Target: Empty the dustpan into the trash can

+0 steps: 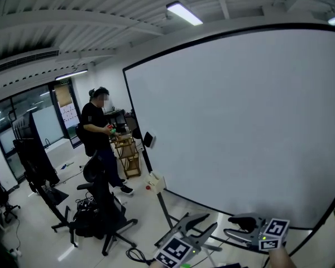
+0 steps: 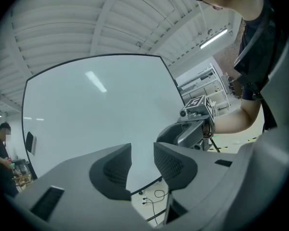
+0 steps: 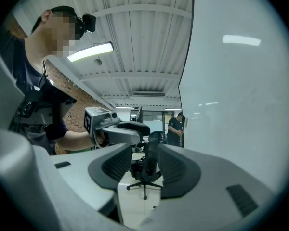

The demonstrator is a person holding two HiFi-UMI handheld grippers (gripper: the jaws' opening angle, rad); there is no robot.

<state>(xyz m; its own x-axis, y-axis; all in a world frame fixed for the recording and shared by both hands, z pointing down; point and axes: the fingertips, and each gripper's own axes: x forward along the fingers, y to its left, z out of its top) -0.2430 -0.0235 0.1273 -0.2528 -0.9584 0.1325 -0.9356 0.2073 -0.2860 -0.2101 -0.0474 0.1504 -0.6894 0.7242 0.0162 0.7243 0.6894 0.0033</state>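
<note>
No dustpan or trash can shows in any view. Both grippers are raised in front of a large whiteboard (image 1: 240, 121). In the head view my left gripper (image 1: 201, 226) sits at the bottom centre, its marker cube (image 1: 175, 253) below it, and my right gripper (image 1: 241, 229) is just right of it. The left gripper (image 2: 142, 162) is open, with only the whiteboard and floor cables showing through the gap. The right gripper (image 3: 147, 165) is open and empty too, with an office chair (image 3: 145, 170) far behind the gap. Each gripper view shows the other gripper (image 2: 188, 129) (image 3: 118, 129) close by.
A person (image 1: 99, 141) stands at the back left beside a wooden shelf cart (image 1: 128, 155). Black office chairs (image 1: 103, 205) stand on the pale floor at left. The whiteboard's stand legs (image 1: 164, 211) and cables (image 1: 137, 255) are near my grippers.
</note>
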